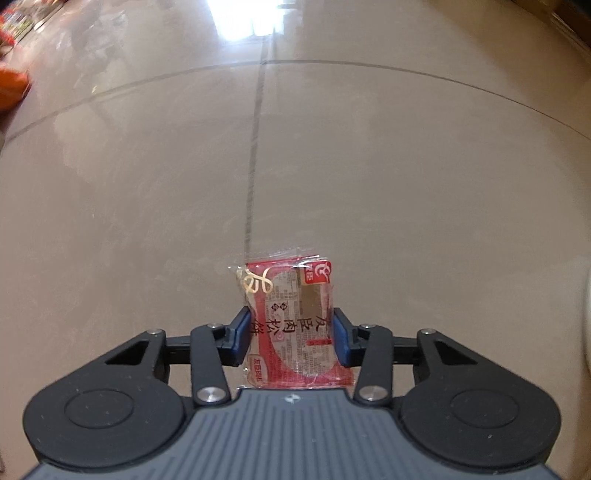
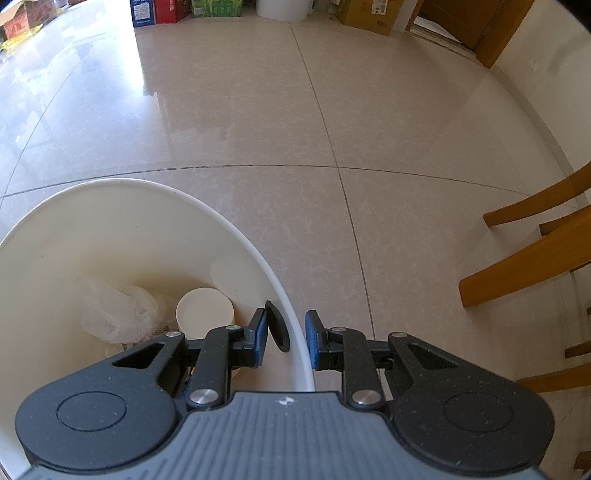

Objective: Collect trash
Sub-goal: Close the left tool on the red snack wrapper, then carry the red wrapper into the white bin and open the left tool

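Wrapper (image 1: 293,325): red and clear plastic snack packet with printed characters, standing on end between the fingers of the left gripper (image 1: 291,338), clear of the floor (image 1: 147,203) behind it.
Left fingers (image 1: 240,338): blue pads pressed against both sides of the wrapper; no earlier view to compare, but the packet is pinched and held.
Floor: glossy beige tiles with dark grout lines, a bright window glare near the top of the left view.
Orange thing (image 1: 13,90): blurred at the left edge of the left view; cannot tell what it is.
Bin (image 2: 236,236): white, round, open-topped, seen from above in the right view; a sliver of white at the right edge of the left view may be the same bin, cannot tell.
Bin contents: a crumpled clear bag (image 2: 118,314) and a white cup (image 2: 205,314) lying at the bottom.
Right gripper (image 2: 284,341): straddles the bin rim, one finger inside the wall and one outside.
Right fingers (image 2: 314,341): closed on the rim, blue pads against the wall; a black ring-shaped part (image 2: 277,328) sits just beside the inner finger.
Chair (image 2: 535,266): wooden frame at the right edge, standing on the floor well apart from the bin.
Boxes (image 2: 365,14): cartons and coloured packs lined along the far wall.
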The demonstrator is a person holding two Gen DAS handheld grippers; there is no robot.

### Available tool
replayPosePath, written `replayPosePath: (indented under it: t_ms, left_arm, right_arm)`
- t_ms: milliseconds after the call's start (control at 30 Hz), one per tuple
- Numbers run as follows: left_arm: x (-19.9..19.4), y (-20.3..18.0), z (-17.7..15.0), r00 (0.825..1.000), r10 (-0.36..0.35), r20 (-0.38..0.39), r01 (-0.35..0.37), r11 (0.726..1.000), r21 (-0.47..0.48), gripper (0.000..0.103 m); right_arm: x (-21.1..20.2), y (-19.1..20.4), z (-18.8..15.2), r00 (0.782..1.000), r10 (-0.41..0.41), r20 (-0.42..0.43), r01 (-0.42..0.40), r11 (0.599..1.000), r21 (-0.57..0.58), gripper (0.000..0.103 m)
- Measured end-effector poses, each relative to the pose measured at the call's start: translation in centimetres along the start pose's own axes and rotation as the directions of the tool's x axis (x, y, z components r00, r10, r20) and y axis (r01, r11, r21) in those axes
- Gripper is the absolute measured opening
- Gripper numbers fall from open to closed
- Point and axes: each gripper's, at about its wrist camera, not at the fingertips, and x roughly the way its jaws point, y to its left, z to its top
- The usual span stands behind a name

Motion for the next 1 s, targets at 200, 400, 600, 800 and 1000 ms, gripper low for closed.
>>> replayPosePath:
  t_ms: [200,400,600,800,1000]
  left_arm:
    - [-7.9,-5.1,0.9,0.997,-0.083,-0.002,0.083,0.989,0.122,0.043]
    - [-16.9,-11.7,2.1,0.981,-0.194,0.005,0.187,0.949,0.254,0.043]
    - [-25.8,-19.6,2.6,0.964,-0.266,0.010,0.239,0.882,0.407,0.043]
    - [-32.1,-26.4,2.3,0.931,-0.365,0.011,0.314,0.816,0.485,0.045]
    - [-33.1,-31.0,1.3,0.911,-0.413,-0.008,0.352,0.766,0.538,0.057]
  right_arm:
    - [0.0,-0.5,0.1,1.000,0.017,-0.001,-0.017,1.000,0.022,0.025]
    - [0.2,-0.8,0.0,1.000,0.024,0.006,-0.024,1.000,0.019,0.025]
    - [0.3,-1.6,-0.2,0.999,0.051,0.008,-0.052,0.997,0.051,0.024]
    - [0.3,-2.3,-0.1,0.997,0.071,0.005,-0.071,0.995,0.074,0.024]
    - [0.3,-2.5,0.0,0.997,0.075,0.007,-0.075,0.994,0.078,0.024]
